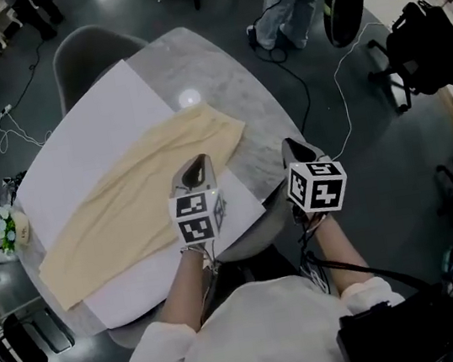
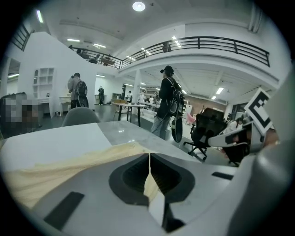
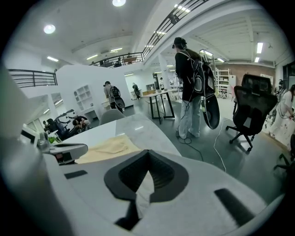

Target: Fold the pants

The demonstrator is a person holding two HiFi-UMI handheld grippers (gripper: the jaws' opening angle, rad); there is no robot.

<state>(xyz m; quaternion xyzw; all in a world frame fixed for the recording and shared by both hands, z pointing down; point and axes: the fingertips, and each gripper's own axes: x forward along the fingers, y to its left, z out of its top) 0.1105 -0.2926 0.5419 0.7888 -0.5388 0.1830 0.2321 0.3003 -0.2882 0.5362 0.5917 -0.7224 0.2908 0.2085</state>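
1. The pants, cream-coloured, lie flat in a long diagonal band from the lower left to the upper middle of the head view. They rest on a white sheet that covers the left part of a grey round table.
2. The left gripper is at the frame's middle, its tip over the band's lower edge near its upper end. I cannot tell whether it touches. Its jaws are pressed together with nothing gripped.
3. The right gripper is at the table's right rim, apart from the pants. Its jaws meet at the tip and are empty.
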